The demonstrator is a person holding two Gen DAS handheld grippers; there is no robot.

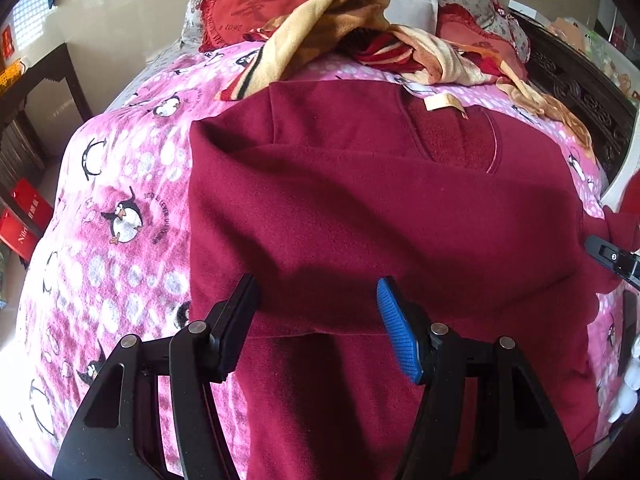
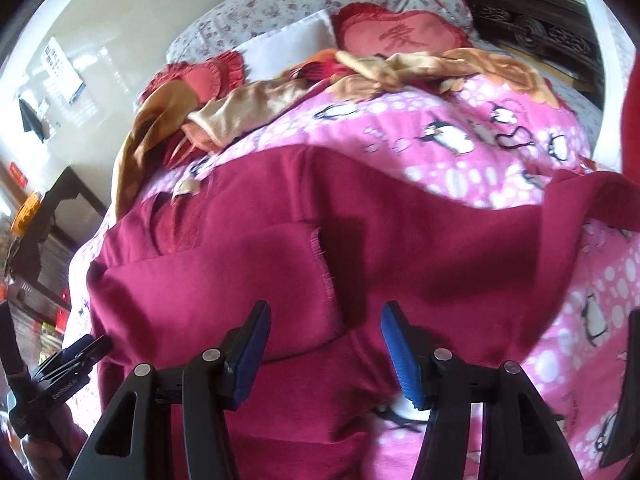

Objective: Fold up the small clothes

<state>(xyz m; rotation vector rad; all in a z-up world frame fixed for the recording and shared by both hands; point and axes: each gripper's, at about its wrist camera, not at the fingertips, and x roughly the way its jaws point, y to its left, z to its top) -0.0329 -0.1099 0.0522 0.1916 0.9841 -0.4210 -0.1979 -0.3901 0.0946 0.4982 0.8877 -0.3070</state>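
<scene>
One maroon sweater (image 1: 360,208) on penguin blanket (image 1: 120,200), two grippers, left (image 1: 318,326) and right (image 2: 326,354), fingers spread, empty.

The sweater (image 1: 380,208) is lying spread over the middle of the pink blanket (image 1: 120,216), taking up most of the near bed. Bare blanket is showing along its left side and, in the right wrist view, beyond its far edge (image 2: 460,136). A heap of yellow and red cloth (image 1: 352,32) is blocking the far side, with pillows (image 1: 248,8) lying behind it. A carved dark headboard (image 1: 576,96) is closing off the right side. Both grippers (image 1: 316,320) (image 2: 326,348) are hanging open over the near hem.
</scene>
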